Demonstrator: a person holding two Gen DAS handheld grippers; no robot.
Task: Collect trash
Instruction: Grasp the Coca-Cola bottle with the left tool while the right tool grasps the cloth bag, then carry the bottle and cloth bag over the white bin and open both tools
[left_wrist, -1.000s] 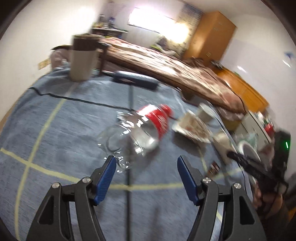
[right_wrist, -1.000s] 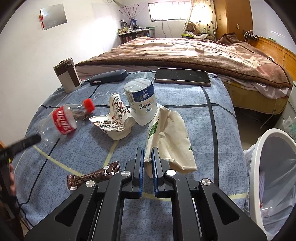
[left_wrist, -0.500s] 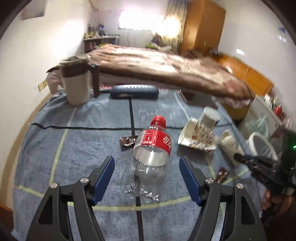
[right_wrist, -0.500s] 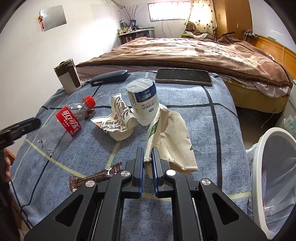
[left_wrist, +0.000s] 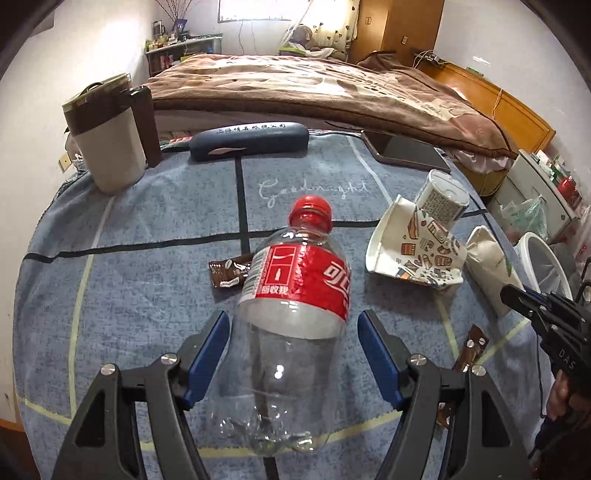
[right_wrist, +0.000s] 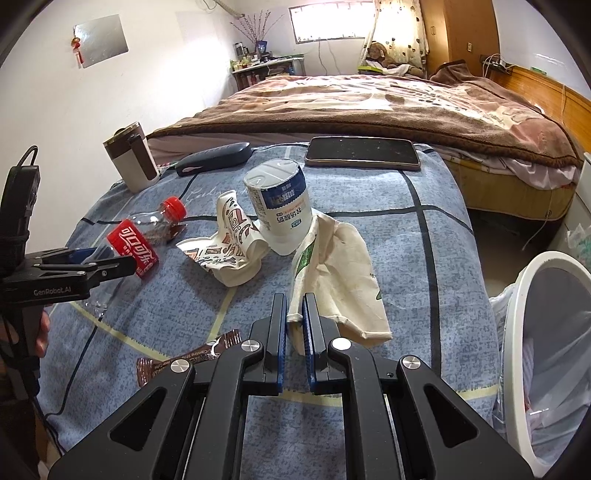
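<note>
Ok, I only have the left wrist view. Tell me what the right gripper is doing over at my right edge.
Observer: The right gripper has its fingers shut on the near edge of the cream paper bag.
Operator: Give me the bin's state.
Observer: The white-rimmed bin sits past the right edge of the blue cloth. It is lined with a plastic bag and its mouth is open.
Operator: Describe the wrapper next to that gripper.
Observer: The brown wrapper lies flat on the cloth just left of the fingers, and they are not touching it.
</note>
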